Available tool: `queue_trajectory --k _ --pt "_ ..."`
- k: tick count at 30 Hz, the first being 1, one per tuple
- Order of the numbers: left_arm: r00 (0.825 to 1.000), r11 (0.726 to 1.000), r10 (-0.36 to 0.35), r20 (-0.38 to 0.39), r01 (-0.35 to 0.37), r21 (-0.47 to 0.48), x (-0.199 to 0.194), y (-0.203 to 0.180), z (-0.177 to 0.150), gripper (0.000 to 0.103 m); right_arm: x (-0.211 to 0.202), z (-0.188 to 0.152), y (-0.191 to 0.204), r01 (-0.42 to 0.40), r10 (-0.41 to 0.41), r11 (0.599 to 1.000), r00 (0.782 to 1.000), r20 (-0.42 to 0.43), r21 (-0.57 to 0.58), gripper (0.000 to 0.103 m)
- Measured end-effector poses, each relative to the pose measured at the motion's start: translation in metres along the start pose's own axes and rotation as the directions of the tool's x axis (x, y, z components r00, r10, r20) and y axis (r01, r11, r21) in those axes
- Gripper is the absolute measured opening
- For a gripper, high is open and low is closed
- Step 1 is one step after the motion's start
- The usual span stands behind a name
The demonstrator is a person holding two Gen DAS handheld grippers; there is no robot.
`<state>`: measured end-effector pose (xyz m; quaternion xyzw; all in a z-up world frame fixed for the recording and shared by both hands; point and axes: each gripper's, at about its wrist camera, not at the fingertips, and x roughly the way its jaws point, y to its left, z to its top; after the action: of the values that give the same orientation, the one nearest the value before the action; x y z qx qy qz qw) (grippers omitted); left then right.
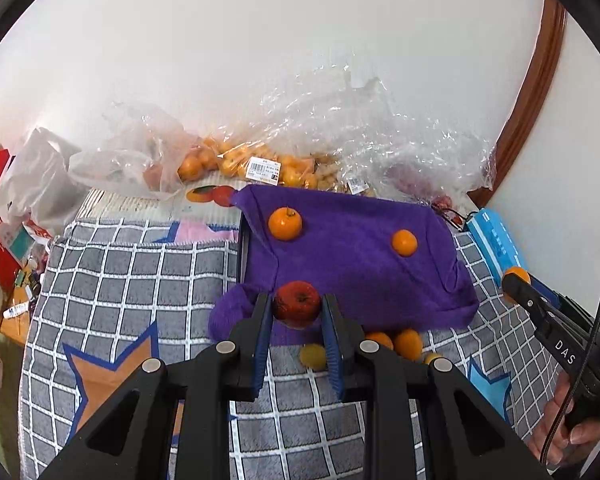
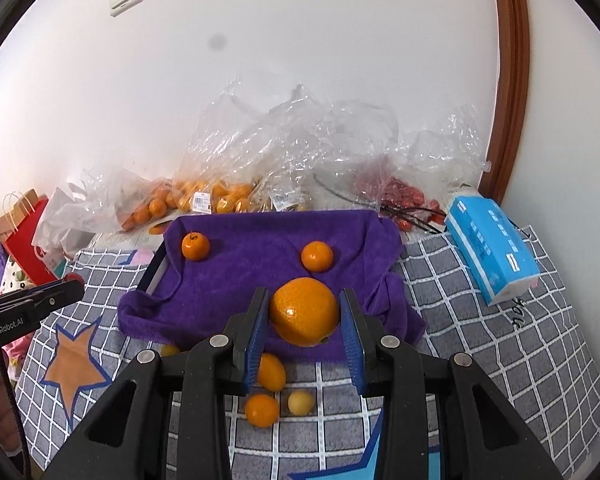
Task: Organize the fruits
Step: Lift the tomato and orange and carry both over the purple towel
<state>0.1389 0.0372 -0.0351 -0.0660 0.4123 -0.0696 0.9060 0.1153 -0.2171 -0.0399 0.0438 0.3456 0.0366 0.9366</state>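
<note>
My left gripper (image 1: 297,306) is shut on a red apple (image 1: 296,303) and holds it over the near edge of the purple towel (image 1: 352,264) that covers a tray. My right gripper (image 2: 305,312) is shut on a large orange (image 2: 304,311) above the towel's near edge (image 2: 260,280). Two small oranges lie on the towel (image 1: 285,223) (image 1: 404,242), also in the right wrist view (image 2: 195,246) (image 2: 317,256). Several small oranges and yellow fruits lie on the grey checked cloth just before the towel (image 2: 271,372) (image 2: 262,410) (image 2: 301,402) (image 1: 408,344) (image 1: 313,356).
Clear plastic bags of oranges (image 2: 204,200) and red fruit (image 2: 404,196) lie against the white wall behind the tray. A blue tissue pack (image 2: 492,248) lies on the right. A red paper bag (image 2: 24,236) and clutter stand at the left. The grey checked cloth (image 1: 140,300) covers the table.
</note>
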Motion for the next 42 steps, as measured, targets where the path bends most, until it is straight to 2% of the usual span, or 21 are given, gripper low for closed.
queue_trajectory --k 21,35,42 --pt "1.0 1.0 0.013 -0.004 -0.013 0.01 0.036 0.0 0.043 0.024 0.037 0.035 -0.005 -0.016 0.016 1.0 1.0 0.017 -0.005 0.035" --pt "0.999 1.0 0.011 -0.046 -0.011 0.006 0.08 -0.003 0.059 0.024 0.077 0.043 -0.02 -0.01 0.01 1.0 1.0 -0.022 0.01 0.035" --pt "0.996 1.0 0.009 -0.086 -0.008 0.006 0.108 -0.003 0.06 0.024 0.107 0.034 -0.025 -0.006 0.007 1.0 0.997 -0.078 0.019 0.035"
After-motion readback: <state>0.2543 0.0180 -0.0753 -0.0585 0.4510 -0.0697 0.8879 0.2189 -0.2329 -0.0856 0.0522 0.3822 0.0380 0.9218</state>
